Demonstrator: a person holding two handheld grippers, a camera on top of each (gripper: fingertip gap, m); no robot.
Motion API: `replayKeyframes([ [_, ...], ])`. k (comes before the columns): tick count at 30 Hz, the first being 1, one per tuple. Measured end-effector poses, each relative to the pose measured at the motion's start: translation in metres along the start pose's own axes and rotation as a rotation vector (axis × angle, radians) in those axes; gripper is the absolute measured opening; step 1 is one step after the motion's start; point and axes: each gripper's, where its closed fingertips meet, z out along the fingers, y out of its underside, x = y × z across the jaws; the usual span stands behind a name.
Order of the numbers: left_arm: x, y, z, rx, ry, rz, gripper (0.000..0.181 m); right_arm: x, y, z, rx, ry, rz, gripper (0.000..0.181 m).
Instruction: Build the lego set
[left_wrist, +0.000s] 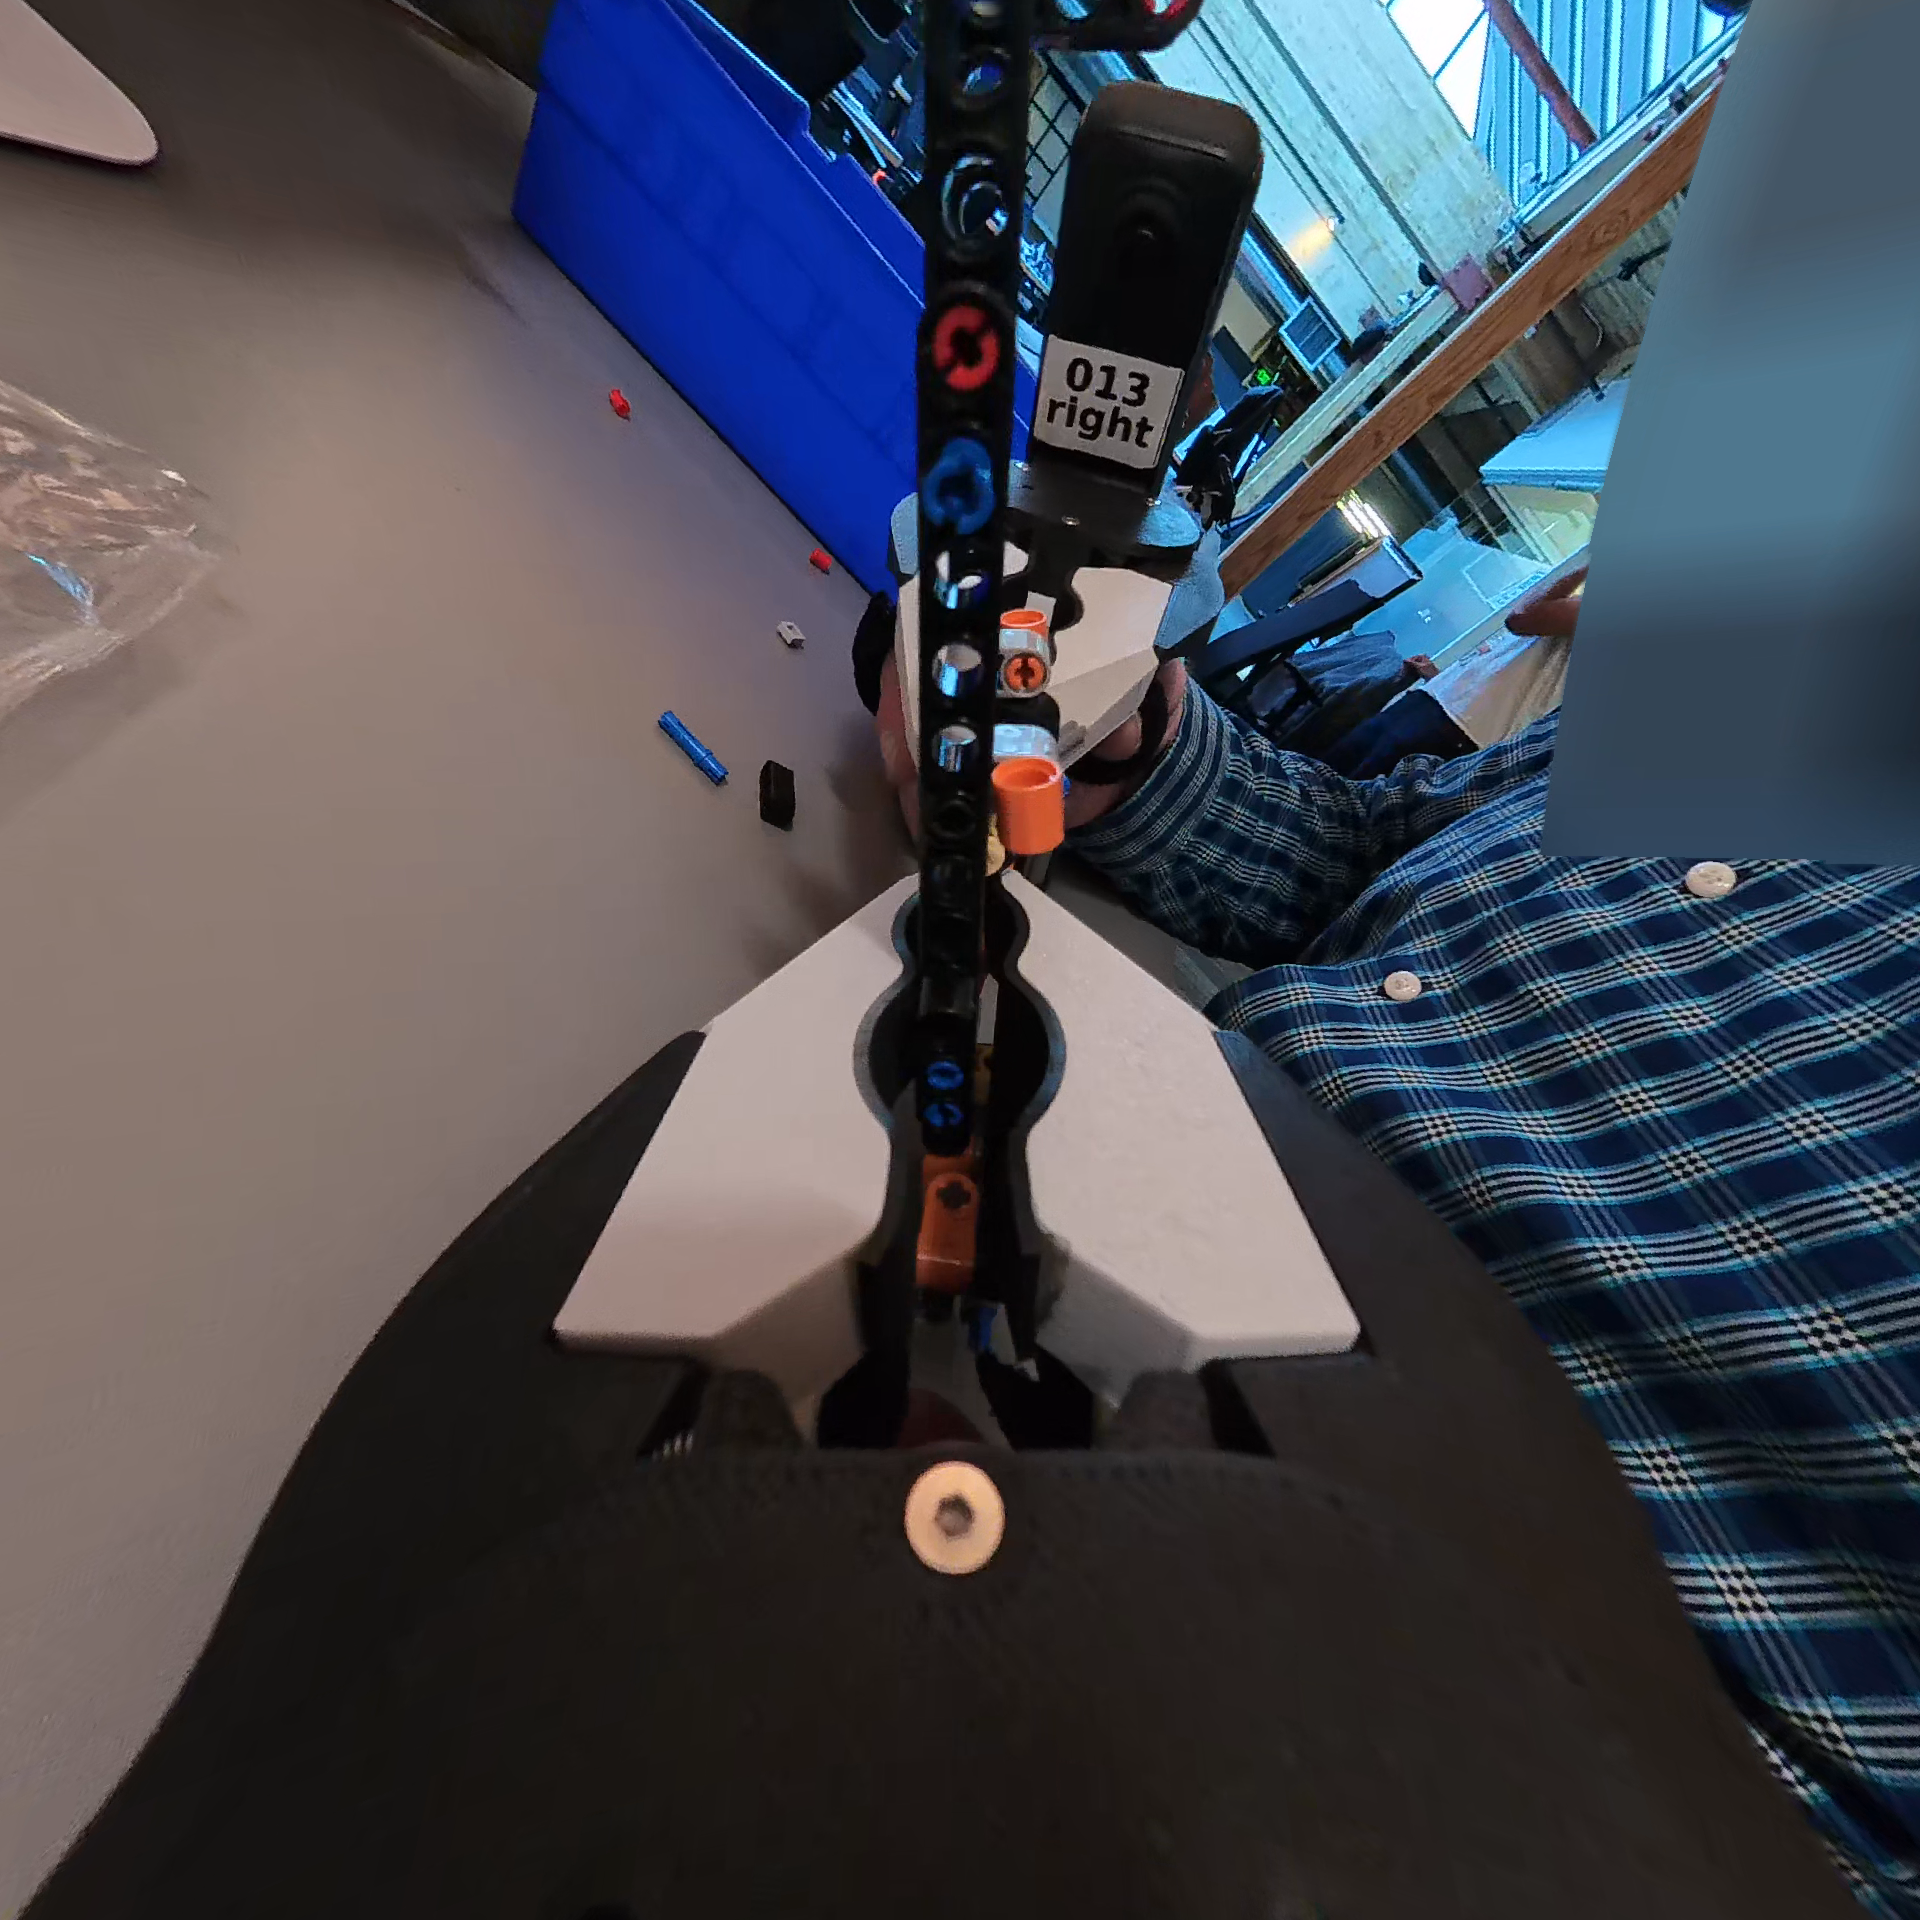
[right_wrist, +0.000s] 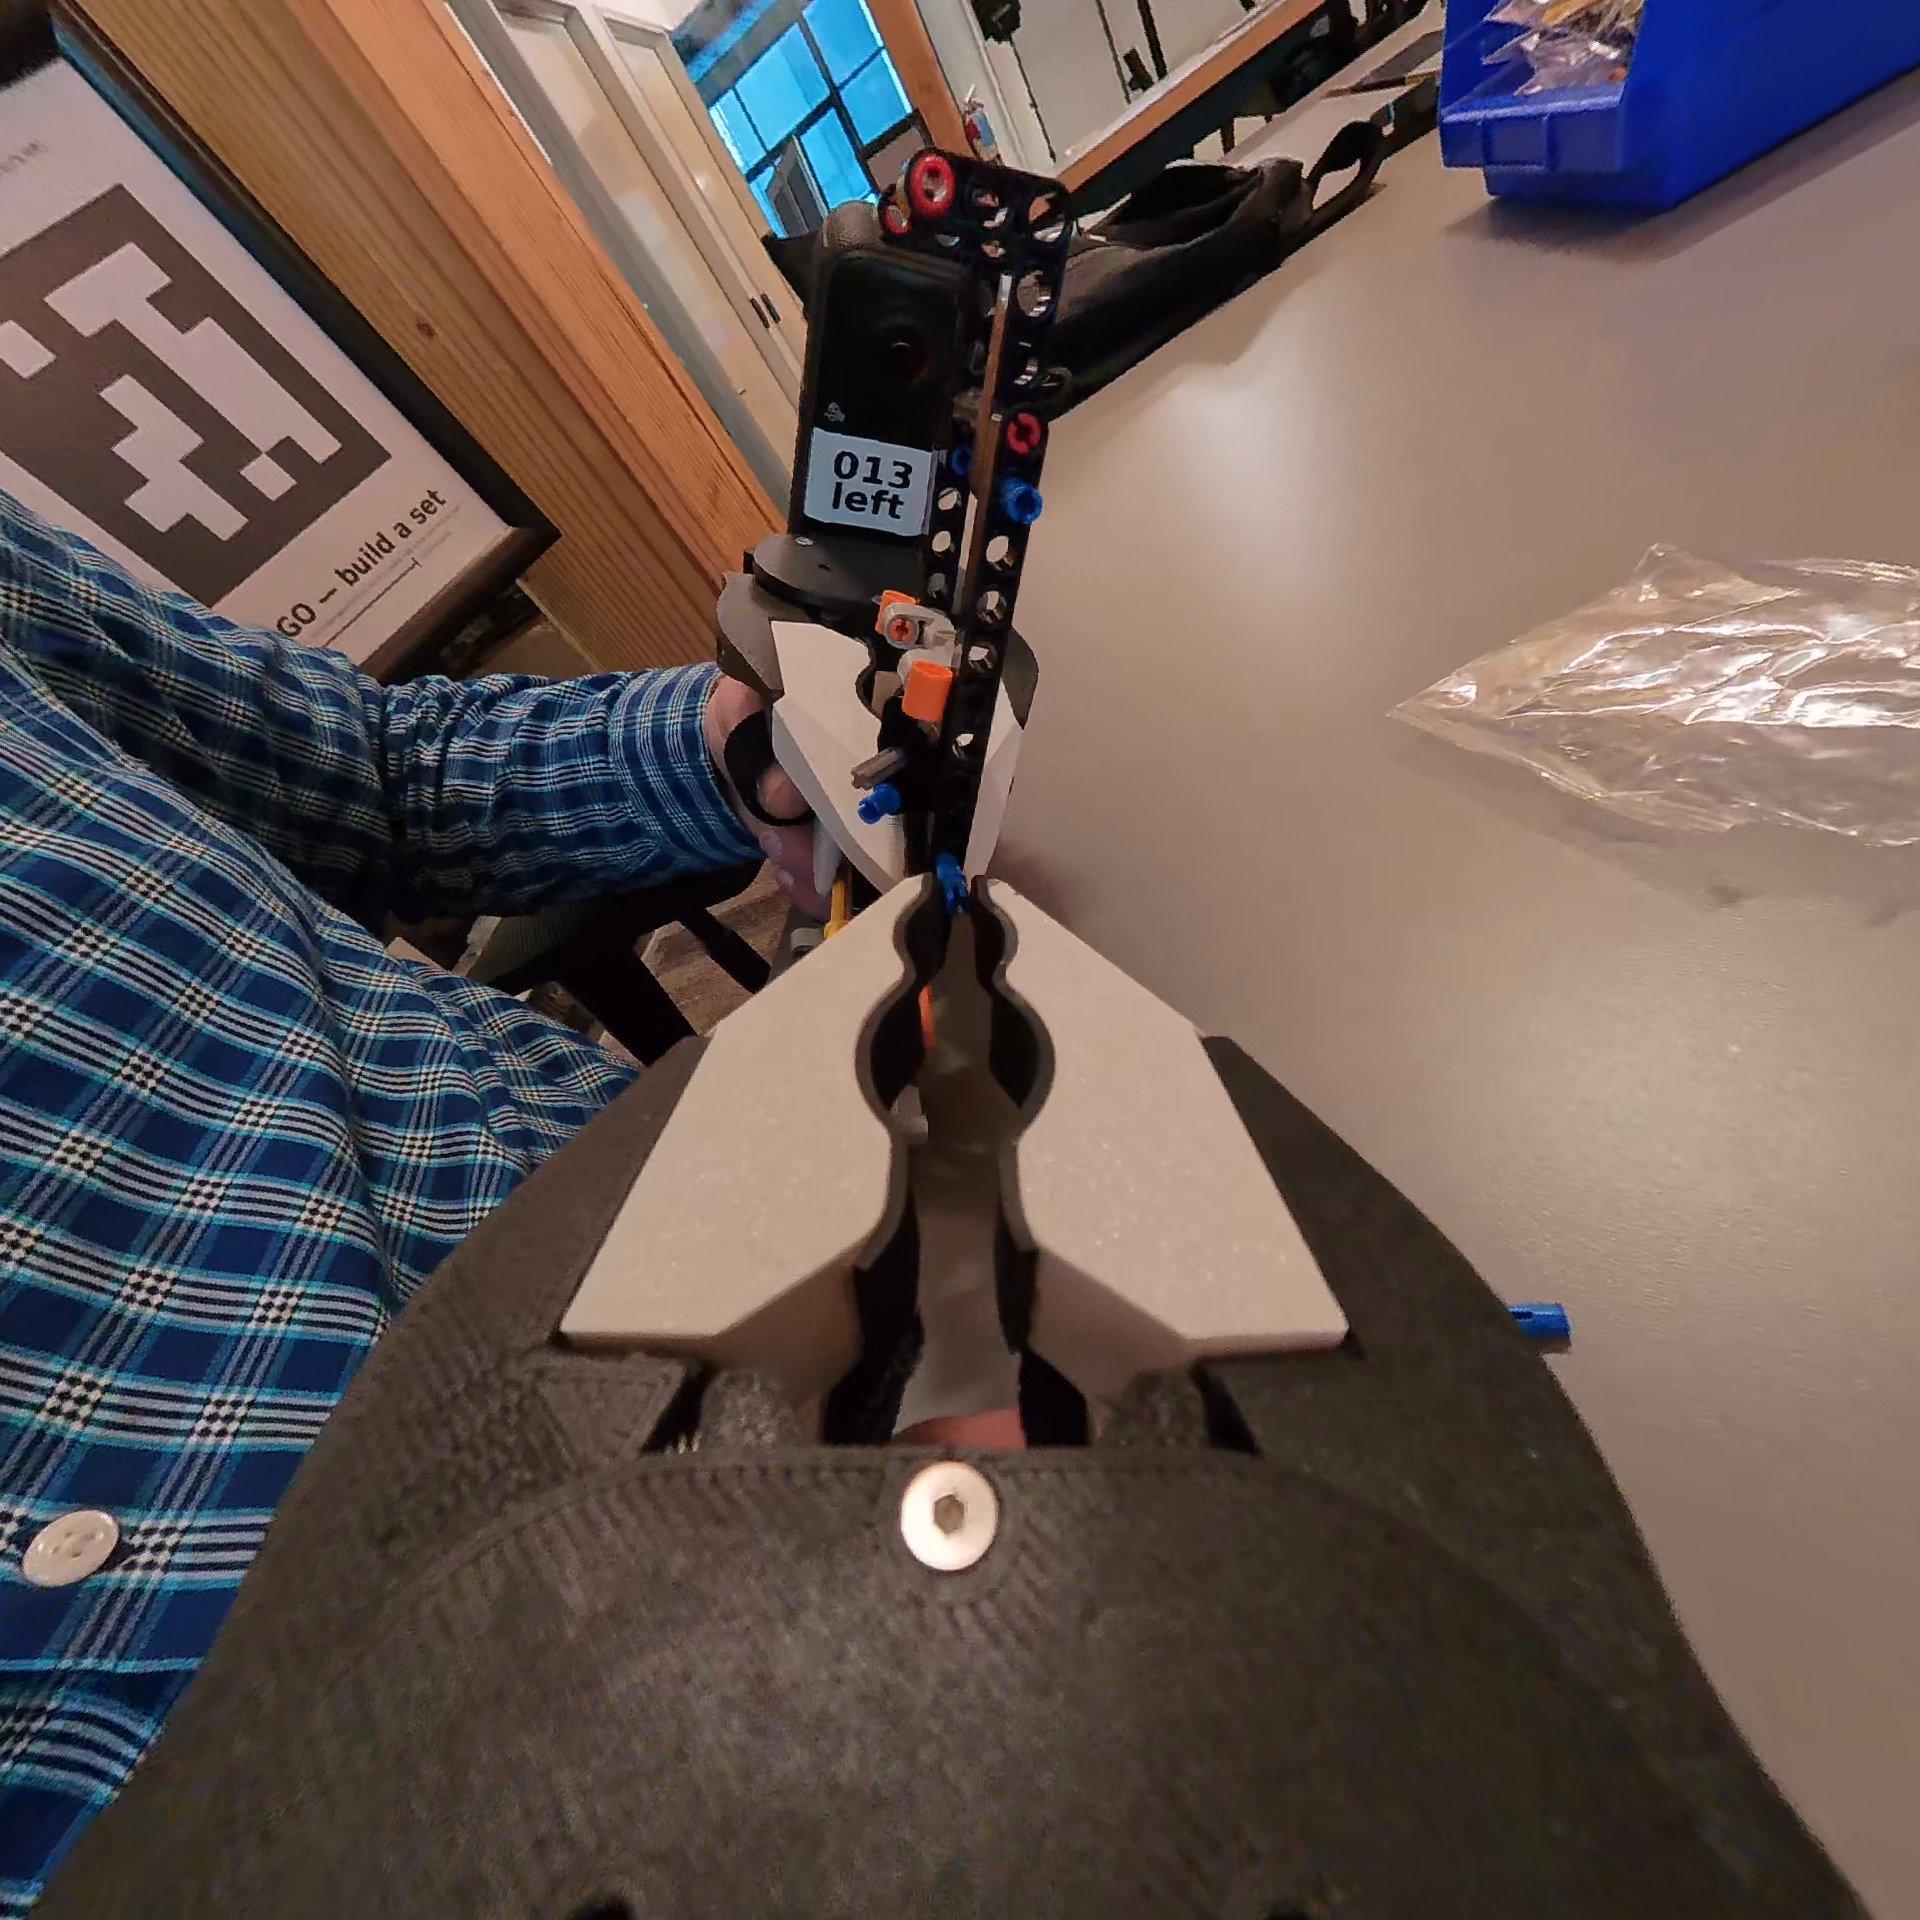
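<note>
Two grippers on one item: a long black lego beam assembly (left_wrist: 958, 540), carried in the air over the grey table (left_wrist: 312, 831), studded with red, blue and orange pins. Left gripper (left_wrist: 961, 904): fingers closed tight on the beam's lower end. Right gripper (right_wrist: 951, 894): nearly closed, tips pinching a small blue pin (right_wrist: 950, 881) at the assembly's base. Risks, as judged: a push off the hole's axis could skew the pin or lever the beam round in the left grip; a dropped pin would join loose parts near the blue bin (left_wrist: 707, 239).
</note>
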Motion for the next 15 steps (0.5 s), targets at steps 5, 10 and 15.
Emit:
replayKeyframes([
  [5,-0.0001,0.0002,0.0007,-0.005,-0.008,0.018,0.005,-0.0003,0.0013,-0.0003,-0.011,0.001,-0.007,0.001],
  [10,0.0022,0.0008,-0.0005,-0.008,-0.001,0.036,0.004,-0.003,0.0014,0.0009,-0.02,0.0,-0.017,0.001],
  [15,0.0018,0.0013,-0.0004,-0.018,0.005,0.035,0.004,-0.0025,0.0023,0.0017,-0.033,-0.009,-0.007,0.001],
])
